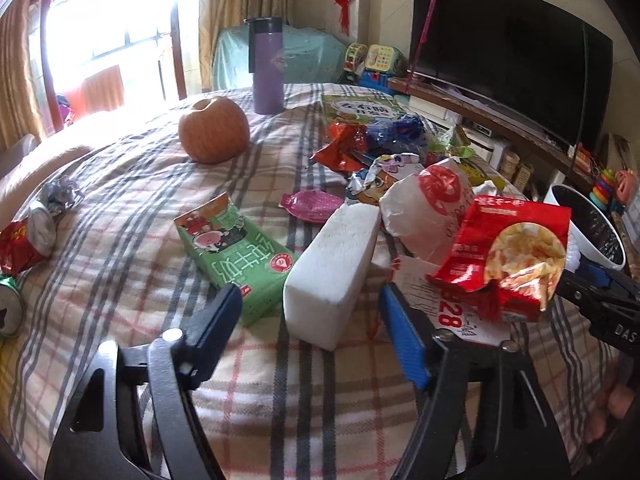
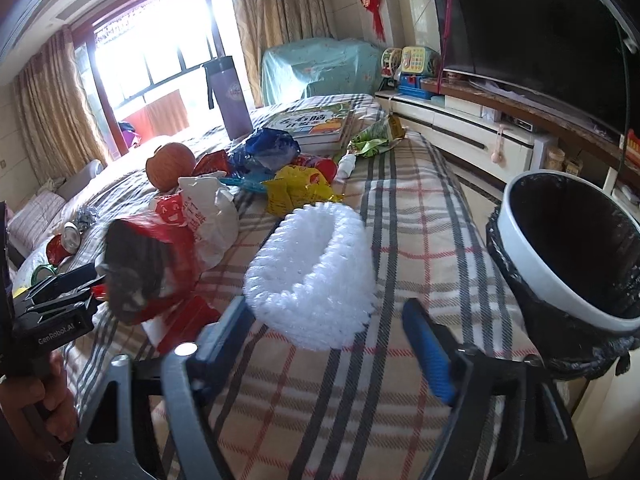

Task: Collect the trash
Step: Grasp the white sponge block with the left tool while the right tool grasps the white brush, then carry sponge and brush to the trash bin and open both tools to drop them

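Left gripper [image 1: 312, 316]: jaws spread wide, blue pads apart, nothing between them in contact; the near end of a white foam block [image 1: 334, 270] lies on the plaid blanket [image 1: 280, 400] in the gap, just ahead of the fingertips, clear of both pads so far as can be seen; green snack packet [image 1: 236, 250] just beside the left finger, flat on the blanket.

Right gripper [image 2: 324, 320]: jaws likewise wide open; a white foam net sleeve [image 2: 312, 272] sits blurred at the fingertips, close against the left finger; whether the pad touches it cannot be told; not clamped.

Seen from the left wrist camera, the right gripper enters at the right edge, with a red chip bag [image 1: 508, 256] hanging in front of it, torn end down; what carries the bag is not clear from either view; in the right wrist view the same bag shows dark and blurred at left, beside the left gripper.

Under the bag: a printed paper slip [image 1: 452, 312]; behind it a white bag with red print [image 1: 428, 208].

Trash bin [image 2: 560, 248]: white rim, black liner, tilted mouth toward the camera, off the bed's right edge, near the right gripper.

Mid-distance: pink wrapper [image 1: 312, 204]; heap of crumpled wrappers in red, blue and yellow [image 2: 276, 164]; crushed cans [image 2: 66, 240] at the left edge.

Farther: apple [image 1: 214, 130]; purple flask [image 1: 267, 66] upright; picture book [image 2: 316, 122]; television [image 1: 508, 52] on the wall side.
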A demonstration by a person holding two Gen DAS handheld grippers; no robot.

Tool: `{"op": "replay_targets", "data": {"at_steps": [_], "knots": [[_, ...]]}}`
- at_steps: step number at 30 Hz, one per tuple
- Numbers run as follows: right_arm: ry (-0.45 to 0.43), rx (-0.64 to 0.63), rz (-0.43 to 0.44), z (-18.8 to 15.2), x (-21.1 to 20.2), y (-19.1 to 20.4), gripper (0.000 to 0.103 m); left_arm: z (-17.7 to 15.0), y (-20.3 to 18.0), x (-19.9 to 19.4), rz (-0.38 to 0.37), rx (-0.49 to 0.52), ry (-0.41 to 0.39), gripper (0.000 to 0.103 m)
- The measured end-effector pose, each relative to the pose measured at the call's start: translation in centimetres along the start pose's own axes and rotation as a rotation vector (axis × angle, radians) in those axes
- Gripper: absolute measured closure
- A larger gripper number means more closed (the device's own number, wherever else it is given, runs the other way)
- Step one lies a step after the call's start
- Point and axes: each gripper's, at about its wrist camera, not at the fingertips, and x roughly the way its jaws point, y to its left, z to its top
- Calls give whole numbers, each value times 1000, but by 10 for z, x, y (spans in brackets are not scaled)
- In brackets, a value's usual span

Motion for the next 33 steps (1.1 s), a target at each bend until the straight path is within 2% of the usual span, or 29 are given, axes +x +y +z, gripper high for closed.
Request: {"op": "replay_targets", "data": {"at_steps": [1, 2, 3, 7, 13, 19, 33], "knots": [[10, -2, 7, 0, 2, 0, 54, 1, -2, 0, -23, 8, 0, 48], [19, -4, 4, 0, 4, 0, 64, 0, -3, 1, -39, 15, 6, 66], [23, -1, 5, -1, 3, -1, 67, -1, -4, 3, -39, 21, 20, 71], [8, 19, 29, -3, -4, -7, 78, -3, -3, -2, -42, 7, 8, 73], [-15, 32, 36, -4, -16, -15, 80, -8, -4, -26, -14, -28, -51, 74], [-45, 59, 39, -3, -30, -27, 80, 4, -12, -54, -39, -46, -110, 74], [-92, 131, 23, -4, -65, -71, 80, 21, -94, -66, -172, 46, -119, 74]]}}
